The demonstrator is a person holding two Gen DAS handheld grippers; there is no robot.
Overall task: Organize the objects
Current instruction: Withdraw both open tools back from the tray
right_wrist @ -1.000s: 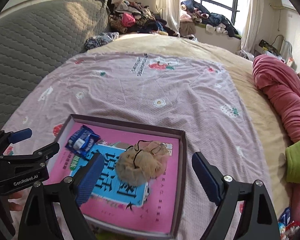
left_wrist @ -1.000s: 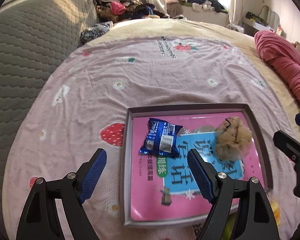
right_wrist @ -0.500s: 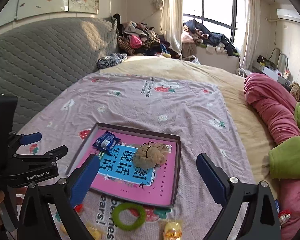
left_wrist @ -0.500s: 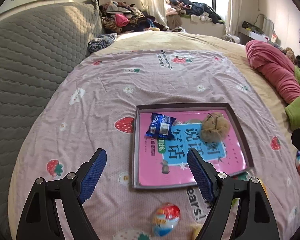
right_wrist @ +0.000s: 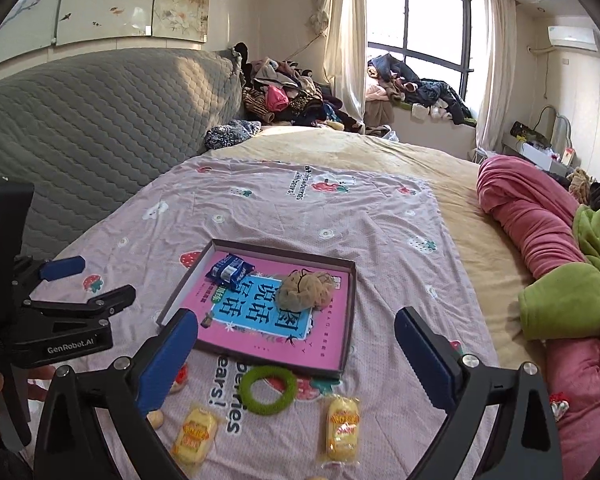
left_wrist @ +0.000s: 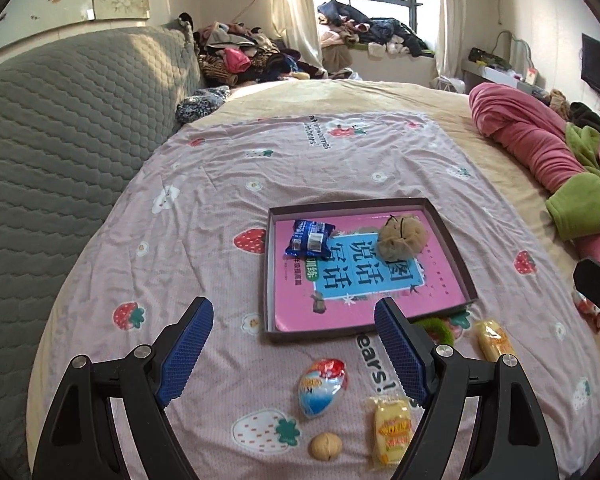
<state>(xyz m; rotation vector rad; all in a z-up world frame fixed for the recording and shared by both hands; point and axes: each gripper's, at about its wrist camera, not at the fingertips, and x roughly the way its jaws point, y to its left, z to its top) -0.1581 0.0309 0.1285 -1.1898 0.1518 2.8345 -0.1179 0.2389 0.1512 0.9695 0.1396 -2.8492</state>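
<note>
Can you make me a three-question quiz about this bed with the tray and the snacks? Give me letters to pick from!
1. Where is the blue snack packet?
A. inside the tray
B. on the grey headboard
C. on the pink blanket

2. What colour is the ring?
A. red
B. green
C. white

3. How is the right gripper?
A. shut on the ring
B. shut on a yellow snack
C. open and holding nothing

Answers:
1. A: the packet lies on the pink book within the tray walls.
2. B: the ring is fuzzy green, just in front of the tray.
3. C: its blue fingers stand wide apart with nothing between them.
</note>
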